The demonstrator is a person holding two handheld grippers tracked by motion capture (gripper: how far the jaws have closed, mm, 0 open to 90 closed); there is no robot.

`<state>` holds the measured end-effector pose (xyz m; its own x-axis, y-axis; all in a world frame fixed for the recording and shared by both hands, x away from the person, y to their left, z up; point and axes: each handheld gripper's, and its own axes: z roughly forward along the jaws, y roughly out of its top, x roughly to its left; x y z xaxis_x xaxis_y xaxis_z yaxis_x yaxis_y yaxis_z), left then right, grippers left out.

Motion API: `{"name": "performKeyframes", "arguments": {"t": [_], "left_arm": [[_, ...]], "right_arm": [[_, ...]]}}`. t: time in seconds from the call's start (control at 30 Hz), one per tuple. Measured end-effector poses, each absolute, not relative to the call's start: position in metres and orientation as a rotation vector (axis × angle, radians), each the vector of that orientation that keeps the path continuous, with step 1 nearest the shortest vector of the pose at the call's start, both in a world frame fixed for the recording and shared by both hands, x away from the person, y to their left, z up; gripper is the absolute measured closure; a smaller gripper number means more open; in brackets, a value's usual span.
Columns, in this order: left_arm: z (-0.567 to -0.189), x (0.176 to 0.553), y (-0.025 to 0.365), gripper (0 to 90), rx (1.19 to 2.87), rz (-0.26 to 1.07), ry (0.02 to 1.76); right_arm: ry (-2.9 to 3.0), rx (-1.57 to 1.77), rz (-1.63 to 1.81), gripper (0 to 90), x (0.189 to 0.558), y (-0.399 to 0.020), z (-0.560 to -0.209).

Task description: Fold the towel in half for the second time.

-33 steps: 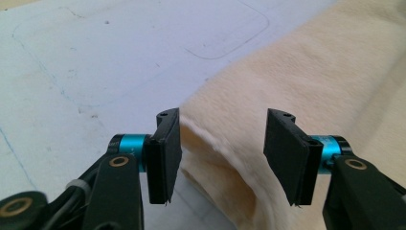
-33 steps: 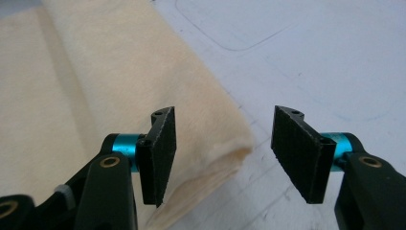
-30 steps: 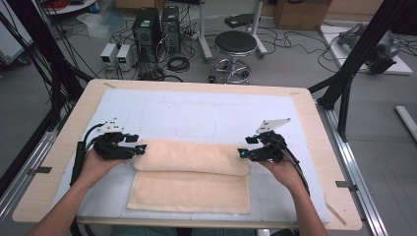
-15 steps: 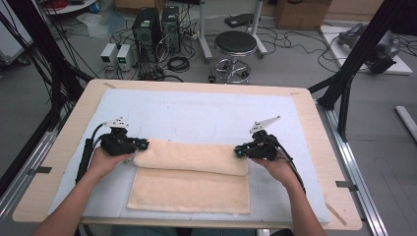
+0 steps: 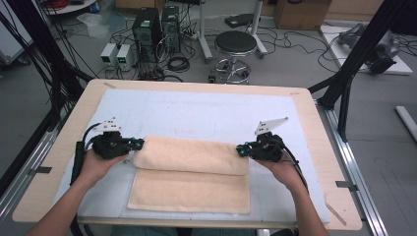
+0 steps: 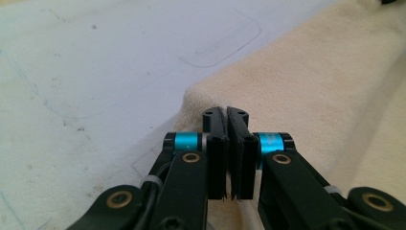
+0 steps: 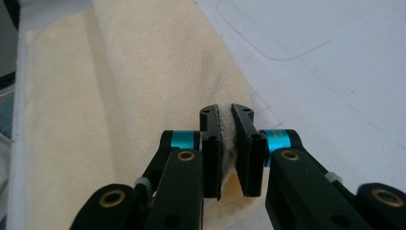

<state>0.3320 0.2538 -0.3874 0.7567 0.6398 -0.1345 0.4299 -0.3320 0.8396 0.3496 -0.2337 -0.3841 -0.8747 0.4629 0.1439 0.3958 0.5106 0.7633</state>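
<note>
A cream towel [image 5: 189, 172] lies on the white mat, its far part folded over toward the near edge as a thick band [image 5: 192, 155]. My left gripper [image 5: 138, 144] is shut on the towel's left end, and in the left gripper view the jaws pinch the fold's corner [image 6: 201, 96]. My right gripper [image 5: 240, 150] is shut on the towel's right end; in the right gripper view cream cloth [image 7: 228, 136] shows squeezed between the jaws. Both grippers [image 6: 227, 115] [image 7: 226, 112] are held low over the mat, facing each other across the towel.
The white mat [image 5: 206, 113] covers a wooden table [image 5: 319, 147]. Beyond the table stand a round stool [image 5: 235, 44], computer boxes [image 5: 155, 24] and loose cables on the floor. Black frame posts rise at the left and right sides.
Both grippers have carried the towel's far edge toward me and slightly down, so the folded band sits lower over the near part of the towel.
</note>
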Motion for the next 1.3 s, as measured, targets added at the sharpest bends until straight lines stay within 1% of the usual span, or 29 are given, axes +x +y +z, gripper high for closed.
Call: {"name": "performKeyframes", "arguments": {"t": [0.17,0.23,0.27,0.3,0.33,0.4,0.5,0.57,0.77,0.83,0.93,1.03,1.1,1.17,1.27,1.3], "left_arm": [[-0.380,0.293,0.263,86.1,1.956,0.311,0.731],[-0.383,0.274,0.268,85.9,1.958,0.291,0.701],[-0.385,0.264,0.270,85.3,1.964,0.286,0.682],[-0.386,0.254,0.273,83.7,1.971,0.274,0.663],[-0.387,0.246,0.276,80.0,1.968,0.264,0.646],[-0.386,0.233,0.281,70.8,1.963,0.262,0.612],[-0.384,0.232,0.284,66.1,1.982,0.277,0.610],[-0.385,0.238,0.281,62.2,1.992,0.278,0.619],[-0.397,0.259,0.260,50.4,2.055,0.259,0.633],[-0.401,0.260,0.253,51.1,2.076,0.230,0.614],[-0.409,0.259,0.244,56.0,2.130,0.178,0.578],[-0.417,0.257,0.238,57.3,2.195,0.150,0.559],[-0.423,0.255,0.236,60.8,2.233,0.150,0.550],[-0.428,0.252,0.235,66.9,2.249,0.153,0.548],[-0.427,0.248,0.234,79.6,2.248,0.182,0.546],[-0.425,0.248,0.234,81.6,2.245,0.186,0.548]], "right_arm": [[2.628,0.679,1.340,82.7,0.321,-0.237,-0.367],[2.631,0.643,1.357,82.1,0.305,-0.238,-0.362],[2.628,0.612,1.371,80.1,0.296,-0.238,-0.361],[2.629,0.590,1.388,76.2,0.287,-0.239,-0.359],[2.632,0.566,1.404,73.4,0.279,-0.241,-0.359],[2.635,0.548,1.416,70.7,0.266,-0.246,-0.358],[2.615,0.575,1.444,67.8,0.260,-0.251,-0.357],[2.608,0.587,1.433,64.0,0.265,-0.250,-0.358],[2.676,0.576,1.339,57.7,0.278,-0.232,-0.373],[2.704,0.541,1.313,57.5,0.278,-0.226,-0.381],[2.754,0.540,1.274,57.4,0.277,-0.219,-0.394],[2.788,0.505,1.218,56.8,0.273,-0.213,-0.406],[2.813,0.512,1.182,57.8,0.272,-0.210,-0.414],[2.813,0.492,1.138,62.9,0.270,-0.207,-0.420],[2.820,0.484,1.125,79.2,0.266,-0.203,-0.425],[2.818,0.469,1.126,81.7,0.266,-0.202,-0.424]]}}
